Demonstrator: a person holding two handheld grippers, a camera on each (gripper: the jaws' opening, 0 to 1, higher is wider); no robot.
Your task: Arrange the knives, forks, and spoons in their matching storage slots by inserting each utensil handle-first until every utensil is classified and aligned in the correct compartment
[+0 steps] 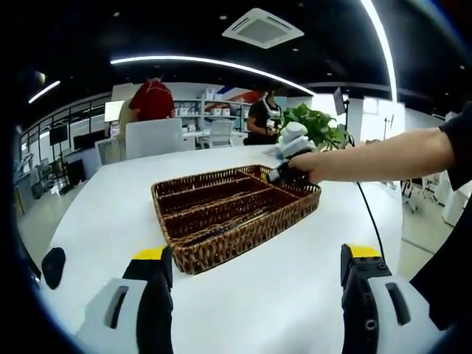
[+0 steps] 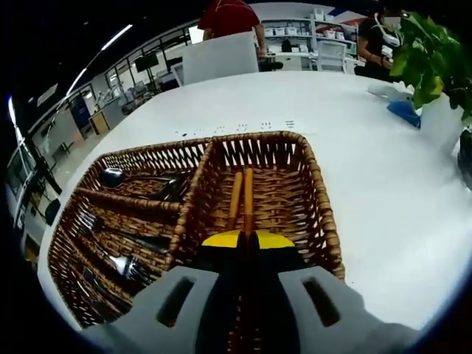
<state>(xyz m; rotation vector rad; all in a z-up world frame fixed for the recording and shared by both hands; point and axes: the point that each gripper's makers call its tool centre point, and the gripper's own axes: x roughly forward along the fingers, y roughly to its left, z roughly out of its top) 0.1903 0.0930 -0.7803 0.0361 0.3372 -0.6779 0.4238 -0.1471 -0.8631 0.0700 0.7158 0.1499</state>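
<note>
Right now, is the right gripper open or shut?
Shut. In the right gripper view its yellow-tipped fingers meet with no gap, clamped on two wooden sticks that lie in the wicker tray's end compartment.

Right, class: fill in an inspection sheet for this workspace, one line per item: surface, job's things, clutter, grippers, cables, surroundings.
Surface: white table, bare around the basket.
Job's things: wicker basket with compartments; two wooden sticks lie side by side in the wide compartment; spoon and other dark-handled cutlery in the long slots.
Clutter: blue object beside the plant.
Grippers: left gripper open over the table; right gripper with jaws together at the sticks' near ends.
Cables: black cable across the table.
Surroundings: office, white chair, shelves, two people standing behind.
</note>
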